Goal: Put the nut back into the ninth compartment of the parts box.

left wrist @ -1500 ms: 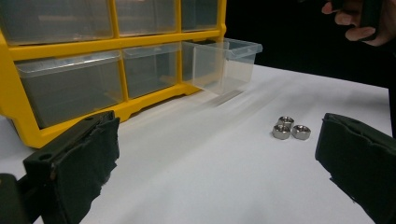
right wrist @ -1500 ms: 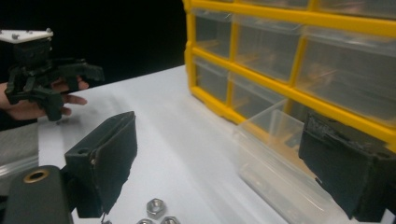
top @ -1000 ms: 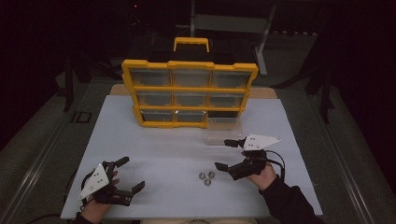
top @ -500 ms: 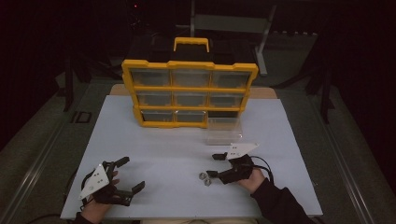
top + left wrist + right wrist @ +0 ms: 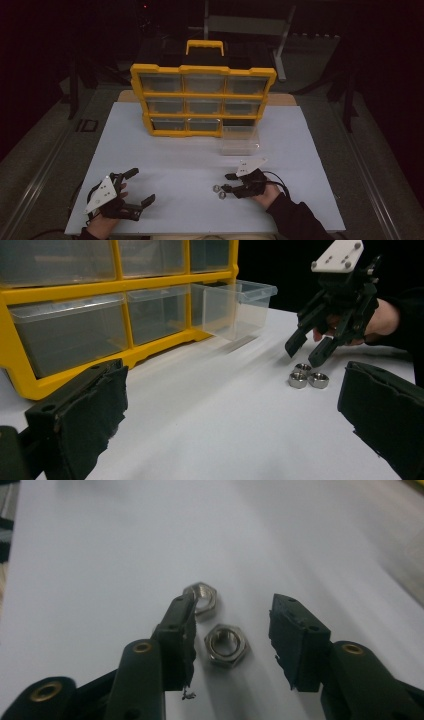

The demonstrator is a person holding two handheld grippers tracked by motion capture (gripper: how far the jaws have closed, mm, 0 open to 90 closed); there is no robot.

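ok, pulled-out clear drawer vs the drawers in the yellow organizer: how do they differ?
The pulled-out drawer sits on the white table, beside the yellow organizer; the other drawers sit slotted in its frame. Its open top shows; theirs are hidden. All are clear plastic and look empty.

A white table (image 5: 175, 150) carries a yellow drawer organizer (image 5: 202, 100), a clear bin (image 5: 241, 140) and hex nuts (image 5: 218, 192).

Black two-jaw tongs (image 5: 229, 183) with brass rivets, grey triangular plate, trailing black cable, dark sleeve (image 5: 300, 220)
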